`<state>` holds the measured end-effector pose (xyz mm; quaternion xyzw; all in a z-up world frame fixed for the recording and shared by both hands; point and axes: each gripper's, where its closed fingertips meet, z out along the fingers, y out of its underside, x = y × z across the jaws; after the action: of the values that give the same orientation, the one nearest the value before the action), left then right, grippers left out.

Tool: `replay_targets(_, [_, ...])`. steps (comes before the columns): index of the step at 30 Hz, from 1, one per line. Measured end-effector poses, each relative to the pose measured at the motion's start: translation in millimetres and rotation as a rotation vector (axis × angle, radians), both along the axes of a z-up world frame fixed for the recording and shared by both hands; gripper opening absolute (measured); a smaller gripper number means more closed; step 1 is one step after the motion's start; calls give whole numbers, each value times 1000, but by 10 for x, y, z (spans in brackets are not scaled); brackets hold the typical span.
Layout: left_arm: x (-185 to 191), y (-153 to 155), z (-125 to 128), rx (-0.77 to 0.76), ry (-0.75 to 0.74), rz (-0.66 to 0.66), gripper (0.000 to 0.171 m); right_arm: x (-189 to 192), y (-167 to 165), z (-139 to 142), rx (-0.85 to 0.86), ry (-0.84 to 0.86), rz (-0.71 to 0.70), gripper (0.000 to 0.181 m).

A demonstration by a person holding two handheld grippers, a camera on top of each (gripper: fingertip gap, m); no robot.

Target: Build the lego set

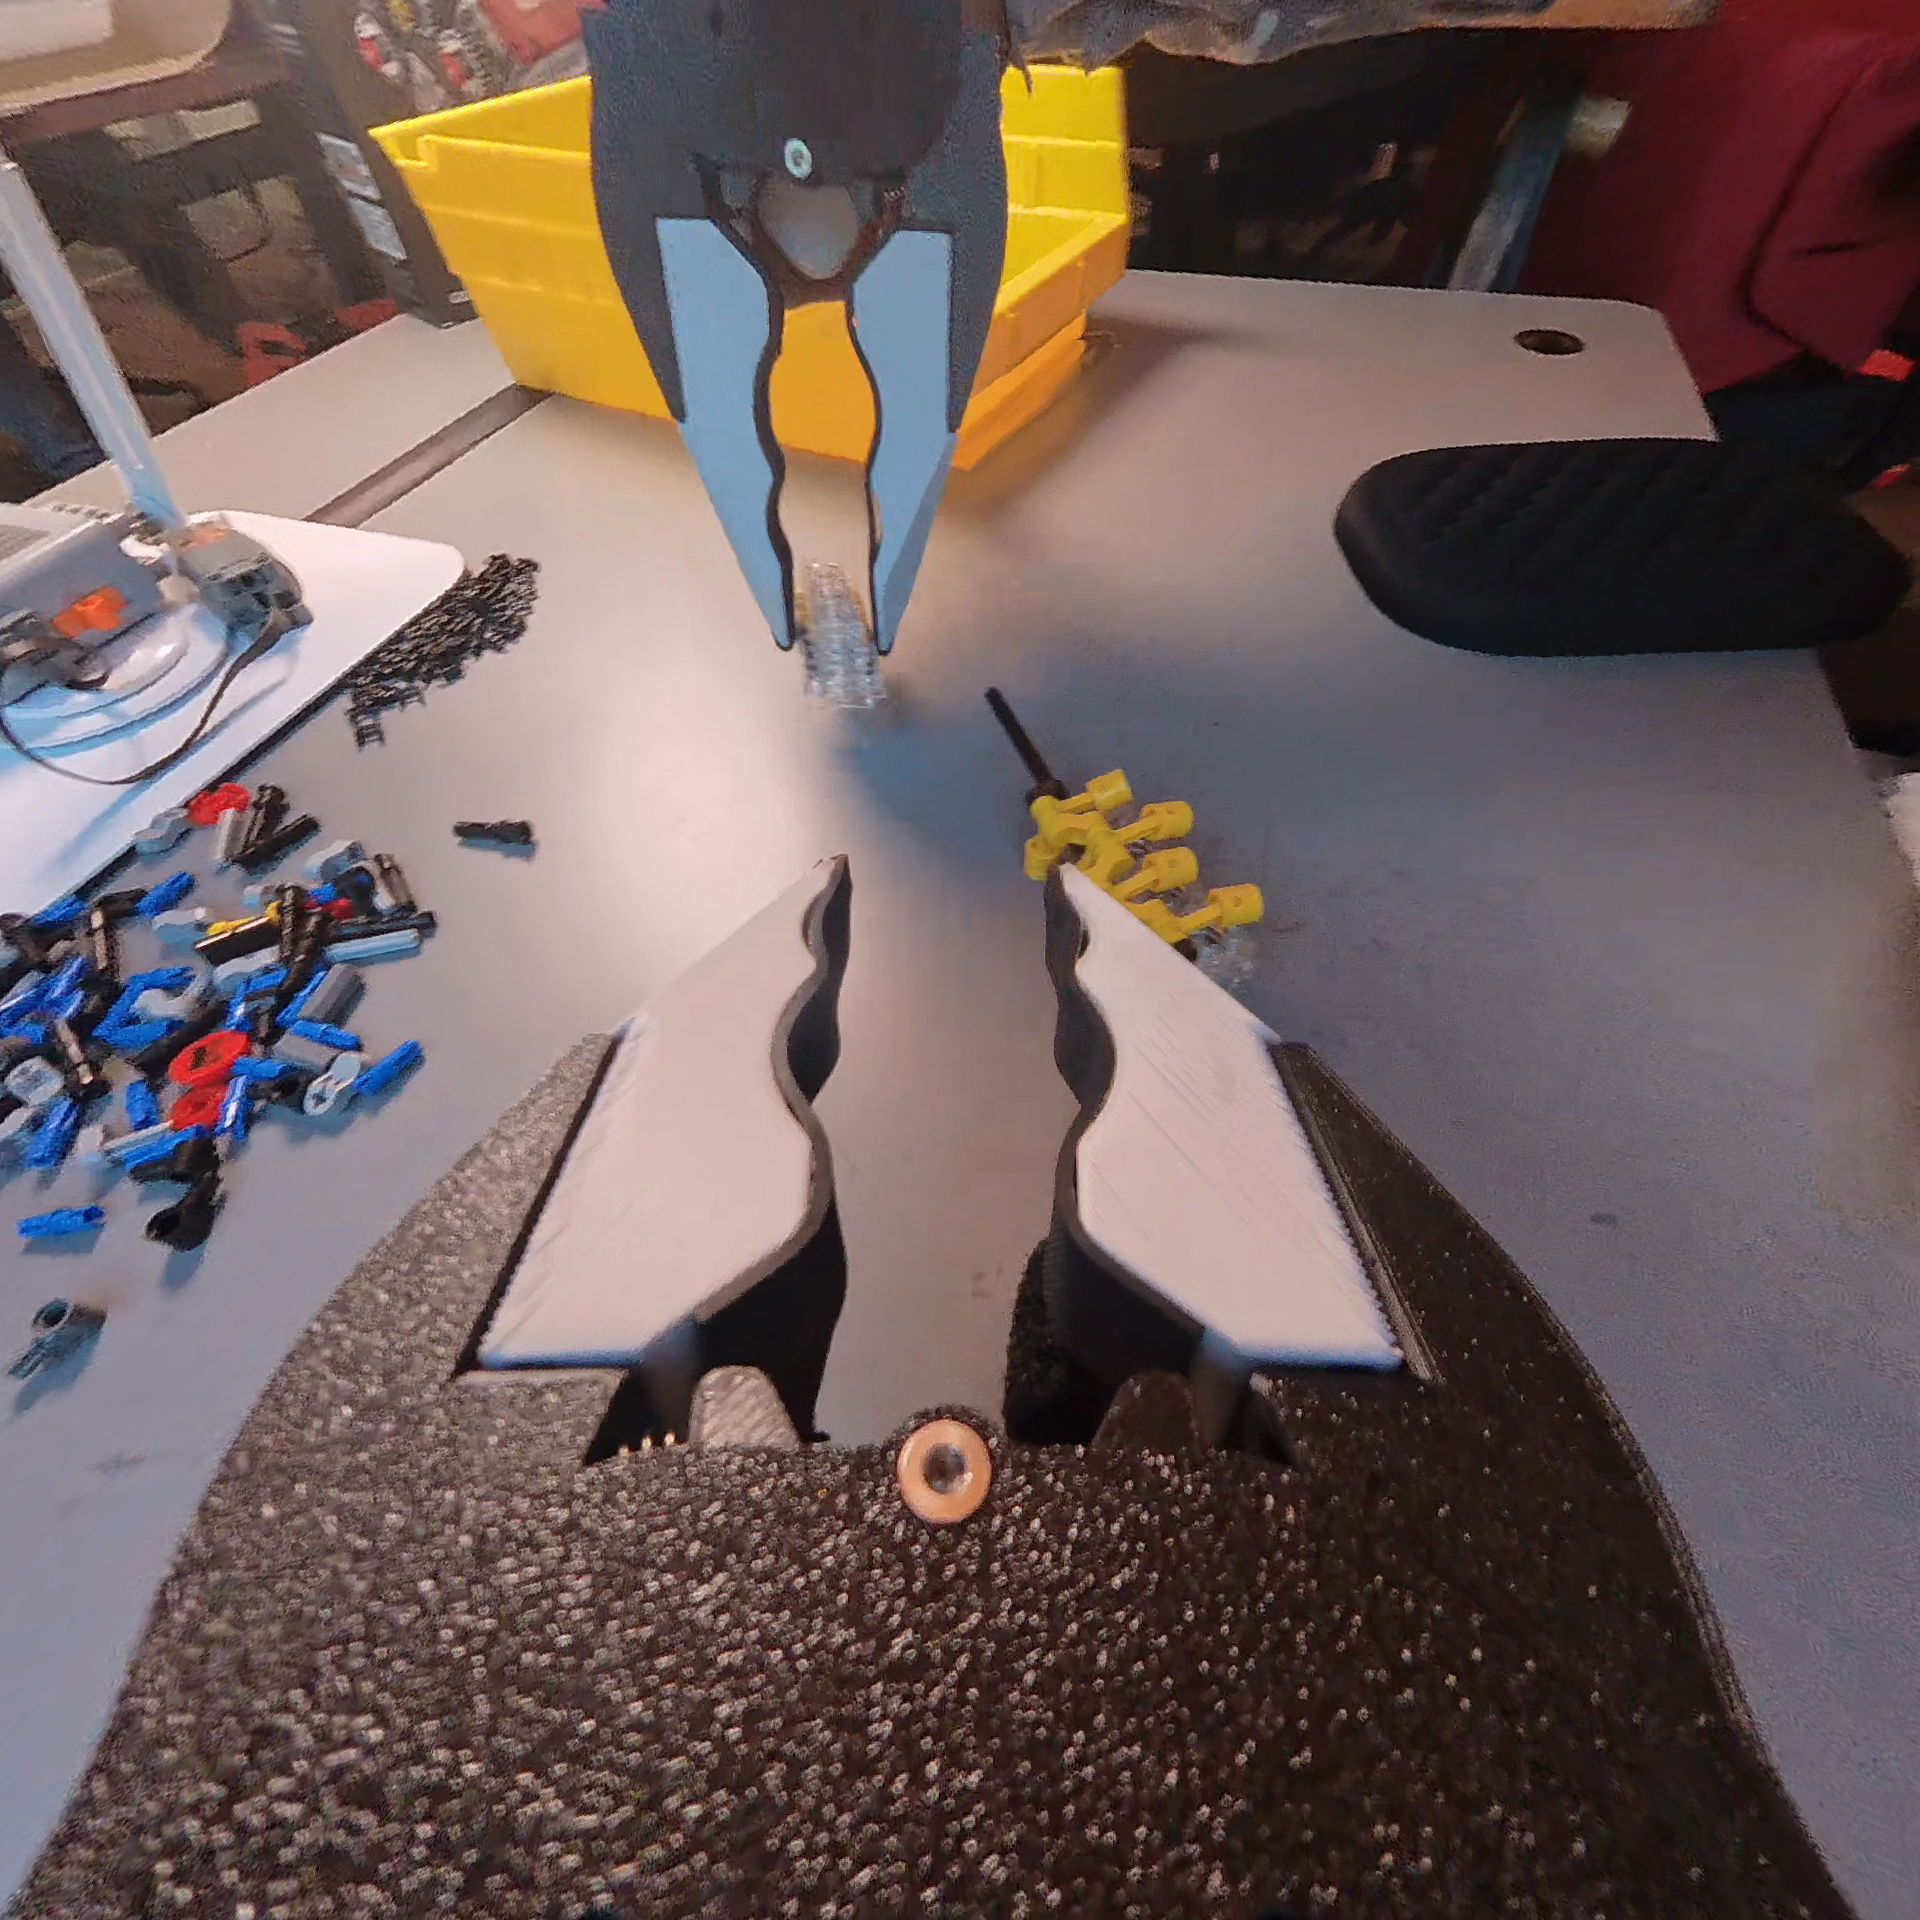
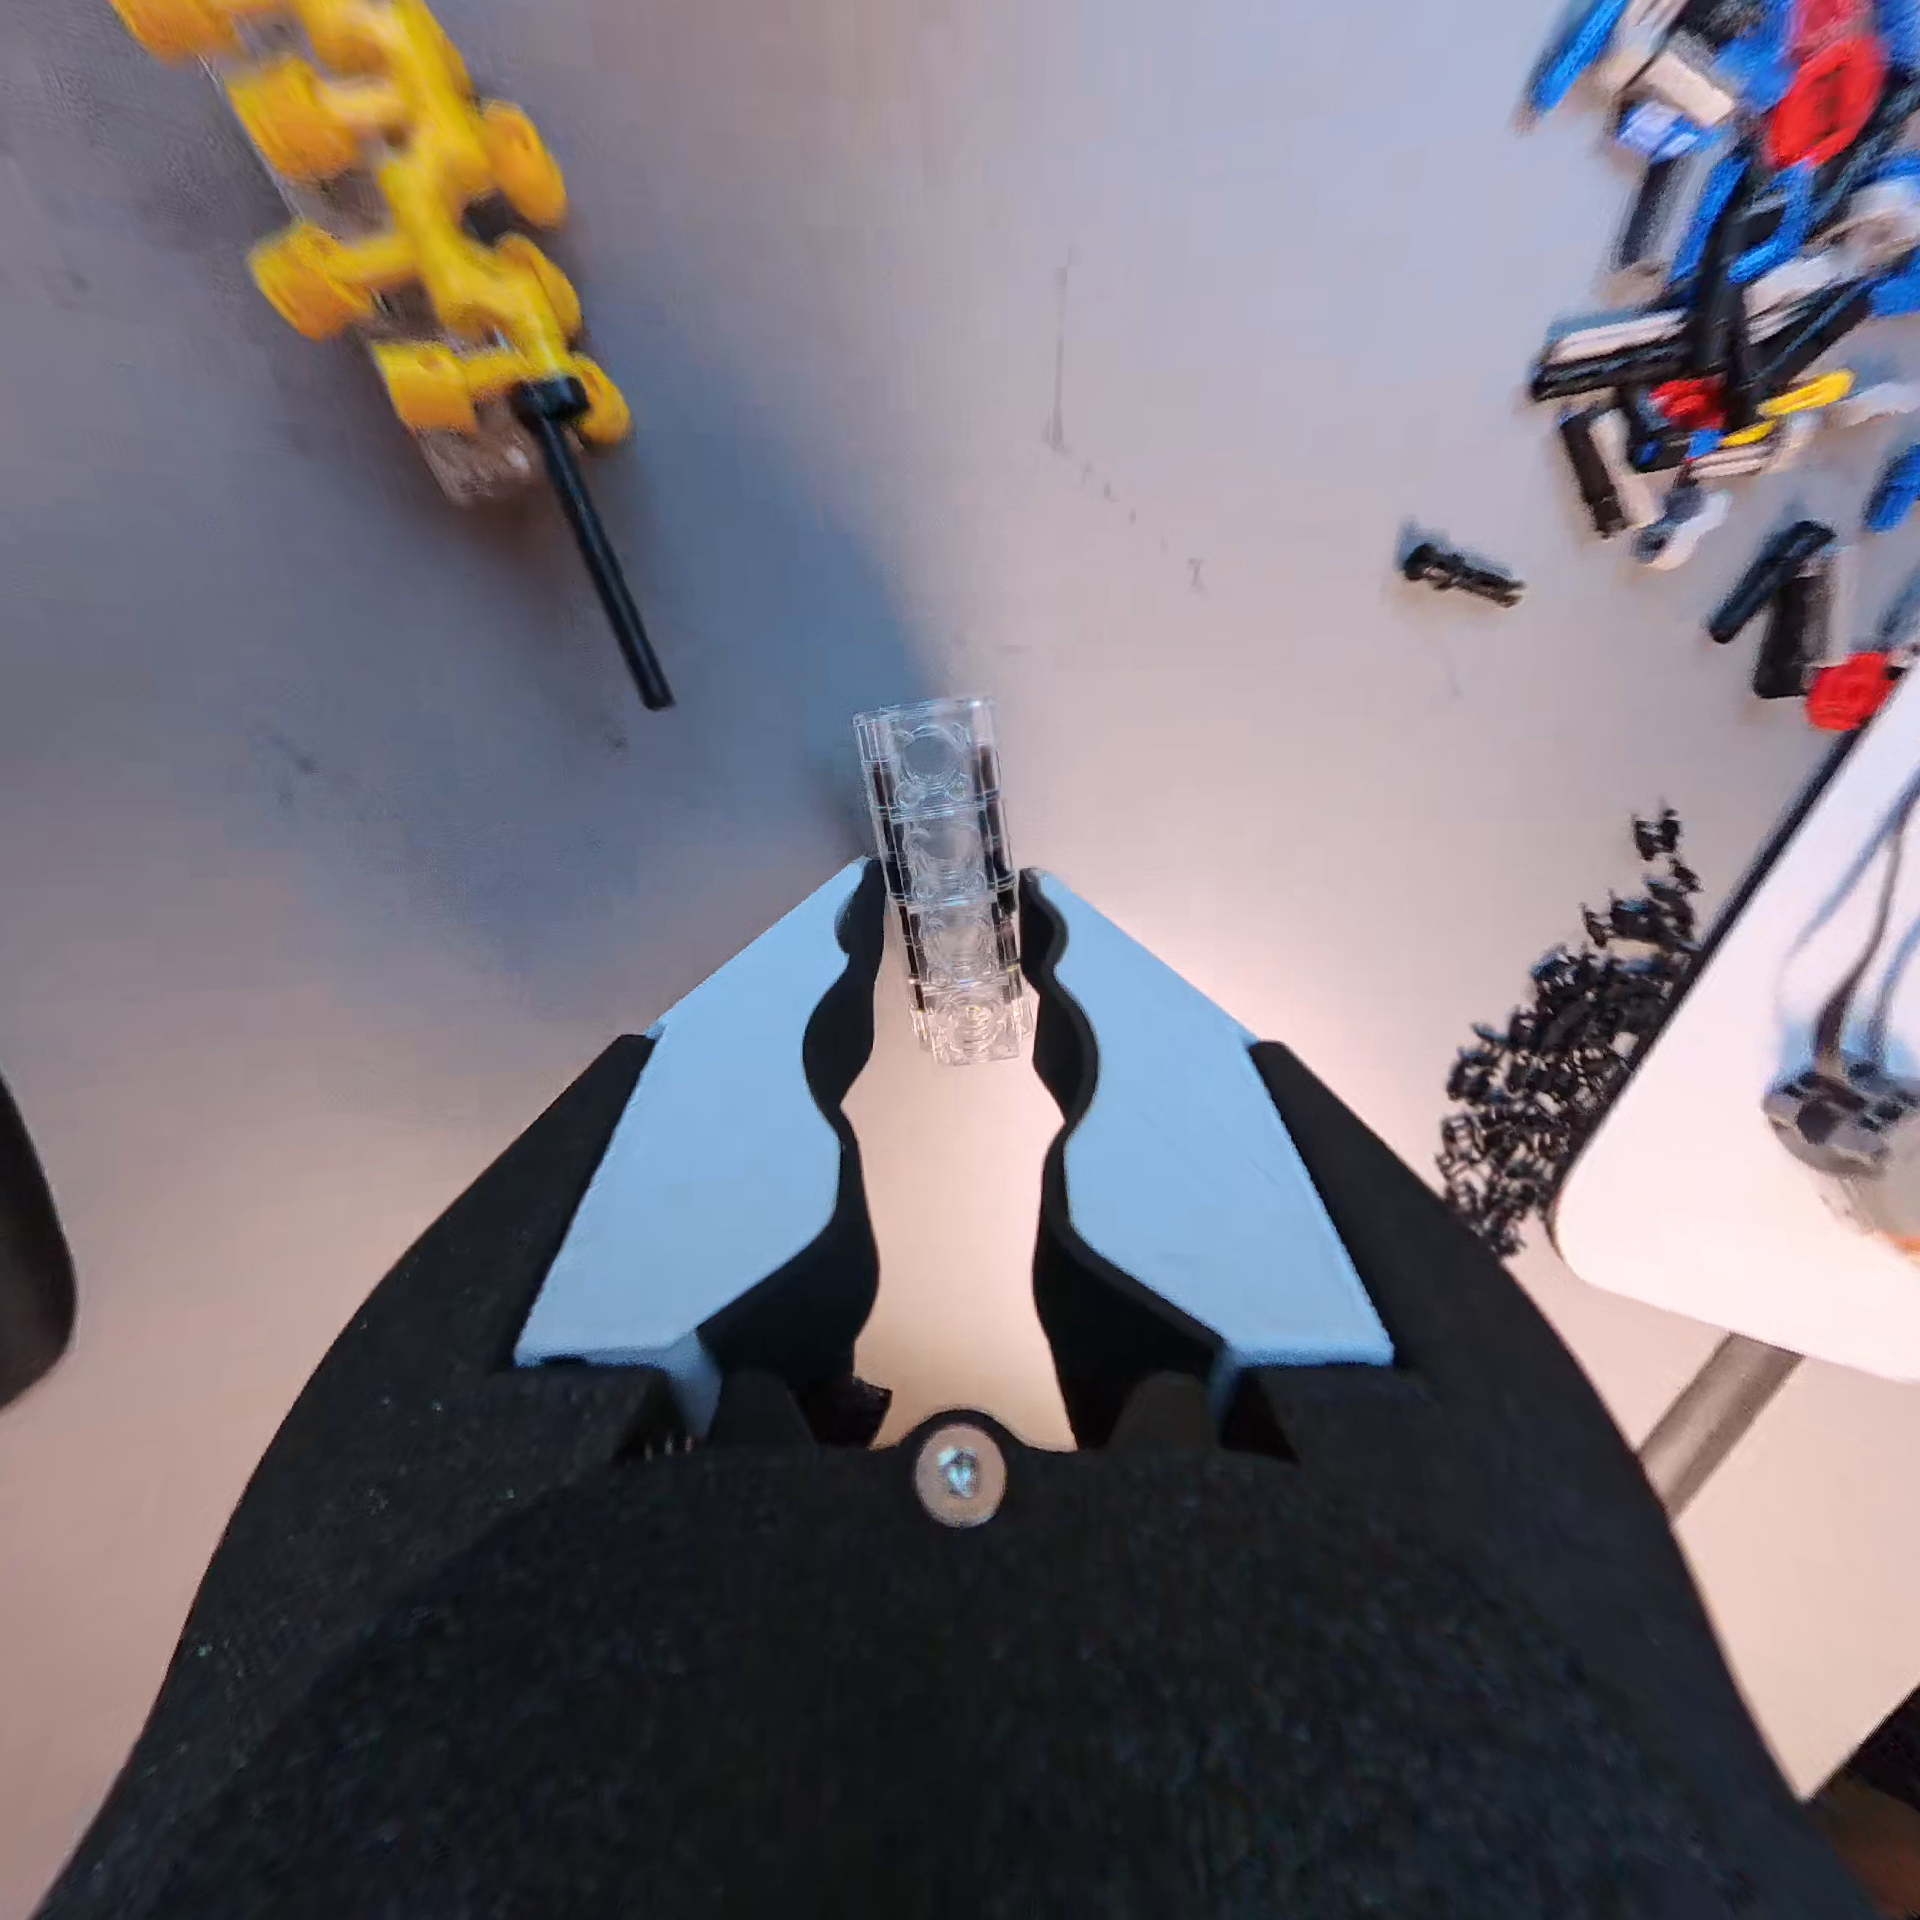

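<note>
My right gripper (image 2: 943, 883) is shut on a clear, see-through lego beam (image 2: 948, 873) and holds it by its sides; the beam sticks out past the fingertips. In the left wrist view this gripper (image 1: 834, 644) points down at the table with the clear beam (image 1: 840, 649) at its tips. My left gripper (image 1: 948, 873) is open and empty, low over the grey table (image 1: 1455, 831). A yellow piston assembly on a black axle (image 1: 1132, 857) lies just right of its right fingertip; it also shows in the right wrist view (image 2: 416, 239) at upper left.
A pile of blue, black, red and grey pieces (image 1: 197, 997) lies left, with a loose black pin (image 1: 497, 831) and a heap of small black links (image 1: 457, 634). A white board with a grey motor (image 1: 208, 582), yellow bins (image 1: 1060, 260) and a black pad (image 1: 1621, 545) stand around. The tips of one gripper are about 15 cm away from the tips of the other.
</note>
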<state>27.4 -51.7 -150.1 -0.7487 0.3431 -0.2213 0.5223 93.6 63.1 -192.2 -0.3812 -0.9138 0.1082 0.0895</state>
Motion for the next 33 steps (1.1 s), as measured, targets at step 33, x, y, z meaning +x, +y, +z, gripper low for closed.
replay_targets(33, [572, -427, 335, 324, 117, -170, 23, -104, -1414, 703, 49, 670, -87, 25])
